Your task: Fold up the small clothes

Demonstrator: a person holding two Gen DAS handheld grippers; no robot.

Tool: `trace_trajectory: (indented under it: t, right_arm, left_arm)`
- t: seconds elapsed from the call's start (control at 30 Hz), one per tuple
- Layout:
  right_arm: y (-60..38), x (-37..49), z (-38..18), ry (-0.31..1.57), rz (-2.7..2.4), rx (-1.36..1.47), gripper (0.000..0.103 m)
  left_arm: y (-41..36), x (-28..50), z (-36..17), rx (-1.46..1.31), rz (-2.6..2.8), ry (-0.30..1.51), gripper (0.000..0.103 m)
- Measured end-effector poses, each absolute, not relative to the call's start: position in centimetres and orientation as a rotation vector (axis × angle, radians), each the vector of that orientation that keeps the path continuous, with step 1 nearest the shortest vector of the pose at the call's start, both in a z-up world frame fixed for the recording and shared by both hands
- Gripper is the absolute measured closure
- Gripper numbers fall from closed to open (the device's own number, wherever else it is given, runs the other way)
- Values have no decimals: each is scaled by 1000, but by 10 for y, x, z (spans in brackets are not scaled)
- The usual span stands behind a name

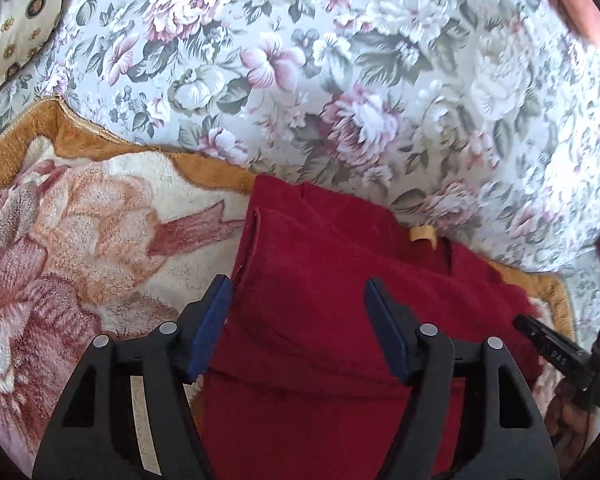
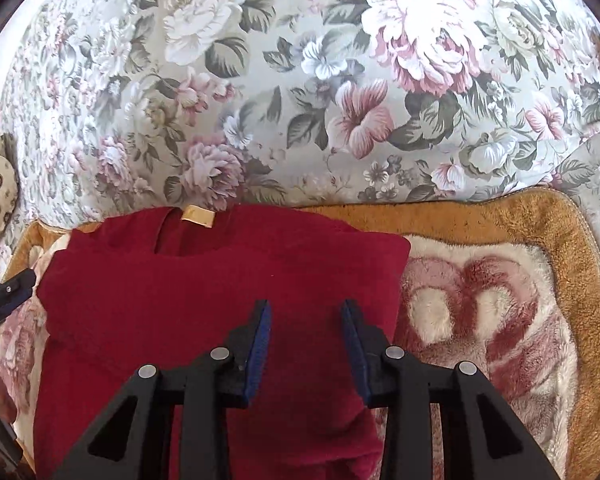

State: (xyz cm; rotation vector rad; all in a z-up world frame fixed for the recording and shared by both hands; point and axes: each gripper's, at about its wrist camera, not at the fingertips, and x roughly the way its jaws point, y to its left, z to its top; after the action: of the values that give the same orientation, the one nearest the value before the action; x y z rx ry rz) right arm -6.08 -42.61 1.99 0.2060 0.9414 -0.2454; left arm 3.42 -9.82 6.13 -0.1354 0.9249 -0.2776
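Observation:
A dark red fleece garment lies partly folded on a plush blanket, with a tan neck label at its far edge. My left gripper hovers open over the garment's left side. Its left pad is over the cloth's edge and its right pad over the red fabric, and nothing is pinched. In the right wrist view the same garment and label show. My right gripper stands open above the garment's right part, with a gap between the blue pads and only cloth beneath.
The plush blanket has pink flowers and a golden border. Beyond it spreads a floral sheet. A cream patterned pillow lies at the far left, and an orange-red object at the far right.

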Motion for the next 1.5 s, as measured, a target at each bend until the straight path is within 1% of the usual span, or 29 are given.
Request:
trace_trajectory:
  t: [0.03, 0.13, 0.33, 0.4, 0.47, 0.5, 0.57, 0.63, 0.77, 1.0, 1.1, 1.2, 1.5]
  right_arm:
    - [-428, -57, 14, 955, -255, 192, 73]
    - [-427, -52, 13, 944, -257, 159, 73]
    - [-408, -99, 49, 902, -180, 139, 73]
    - [-401, -111, 40, 936, -182, 112, 73]
    - [-401, -113, 18, 991, -203, 77, 73]
    - [-401, -115, 14, 966, -204, 68, 73]
    - [-401, -120, 21, 958, -206, 74, 73]
    - [-401, -133, 38, 926, -194, 126, 73]
    - [-398, -169, 53, 869, -176, 233, 73]
    - [-380, -212, 47, 895, -192, 342, 73]
    - [-366, -227, 52, 889, -181, 326, 73]
    - [-359, -241, 58, 873, -171, 360, 72]
    - [-332, -278, 82, 835, -128, 358, 70]
  left_arm:
    - [-100, 40, 51, -119, -257, 955, 34]
    - [-96, 52, 21, -117, -227, 1060, 34]
    - [-77, 33, 32, -172, -260, 1033, 34]
    - [-76, 29, 32, -159, -256, 1038, 34]
    - [-78, 29, 26, -155, -248, 1065, 34]
    - [-78, 29, 25, -161, -247, 1068, 34]
    - [-78, 24, 28, -160, -245, 1065, 34]
    - [-75, 15, 37, -165, -249, 1054, 34]
    - [-72, -11, 60, -163, -274, 1010, 34]
    - [-88, -78, 84, -79, -332, 951, 34]
    - [-94, -106, 86, -60, -359, 946, 34]
    - [-99, -133, 85, -45, -384, 948, 30]
    - [-104, -177, 76, -71, -430, 990, 30]
